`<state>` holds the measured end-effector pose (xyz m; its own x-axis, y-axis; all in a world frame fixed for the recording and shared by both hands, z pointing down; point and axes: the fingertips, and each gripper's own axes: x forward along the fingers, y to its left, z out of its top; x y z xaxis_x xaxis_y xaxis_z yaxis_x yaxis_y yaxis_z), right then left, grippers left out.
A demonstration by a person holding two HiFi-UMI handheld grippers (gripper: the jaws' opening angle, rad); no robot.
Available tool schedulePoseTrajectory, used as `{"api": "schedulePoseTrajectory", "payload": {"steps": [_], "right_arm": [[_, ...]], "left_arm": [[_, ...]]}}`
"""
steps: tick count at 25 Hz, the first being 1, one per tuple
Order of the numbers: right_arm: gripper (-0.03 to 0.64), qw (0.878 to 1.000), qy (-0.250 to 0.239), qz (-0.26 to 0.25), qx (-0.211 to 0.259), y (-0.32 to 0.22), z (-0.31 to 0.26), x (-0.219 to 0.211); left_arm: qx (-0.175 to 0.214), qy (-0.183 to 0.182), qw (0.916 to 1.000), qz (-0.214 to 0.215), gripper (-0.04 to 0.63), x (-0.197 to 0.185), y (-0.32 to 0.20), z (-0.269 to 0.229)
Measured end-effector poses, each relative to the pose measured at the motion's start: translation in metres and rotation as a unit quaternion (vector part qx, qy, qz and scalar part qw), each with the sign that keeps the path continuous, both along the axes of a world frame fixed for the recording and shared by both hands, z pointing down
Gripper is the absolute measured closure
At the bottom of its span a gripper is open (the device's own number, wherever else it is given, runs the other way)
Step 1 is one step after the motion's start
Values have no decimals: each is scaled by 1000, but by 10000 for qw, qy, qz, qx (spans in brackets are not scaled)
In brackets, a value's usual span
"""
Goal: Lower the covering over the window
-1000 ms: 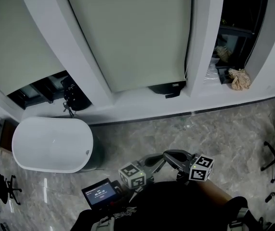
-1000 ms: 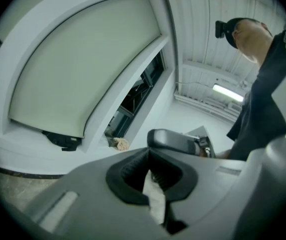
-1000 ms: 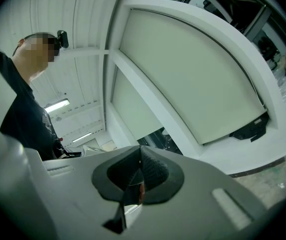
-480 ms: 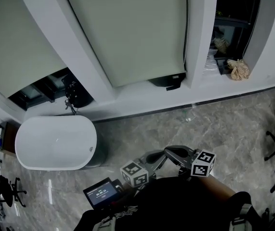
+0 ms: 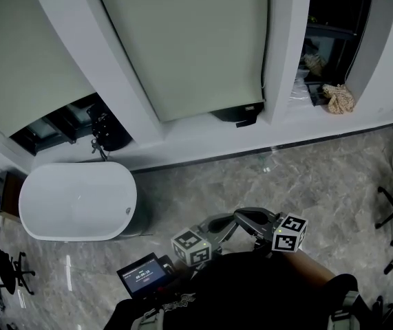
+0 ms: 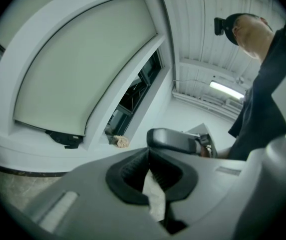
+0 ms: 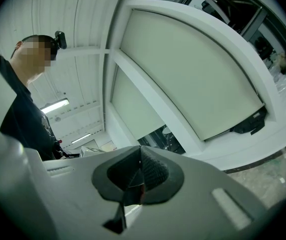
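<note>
Ahead of both grippers, well apart from them, the pale green fabric roller blind (image 5: 189, 47) hangs almost down to the white window sill (image 5: 203, 141), with its bottom edge running left to right. Your left gripper (image 6: 149, 173) and right gripper (image 7: 139, 173) are closed and empty. The right one is nearer the thin pull cord (image 5: 263, 81).
</note>
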<state>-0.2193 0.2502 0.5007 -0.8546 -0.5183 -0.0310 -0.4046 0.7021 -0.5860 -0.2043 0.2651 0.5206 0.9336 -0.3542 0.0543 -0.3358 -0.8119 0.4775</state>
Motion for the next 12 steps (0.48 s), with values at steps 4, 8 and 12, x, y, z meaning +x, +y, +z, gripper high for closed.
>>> {"api": "schedulePoseTrajectory", "payload": {"steps": [4,8,12], "right_arm": [[612,10000,41,-14,-9,2,0,2],[612,10000,29,-17,-13,2,-1,4],[612,10000,16,-36,-34,4,-1,2]], "left_arm": [[-6,26,10000,20,594,3,2,1],[-35,13,10000,12,594,6,2,-2],[-114,-103,9999,-53,594,4,4,-11]]}}
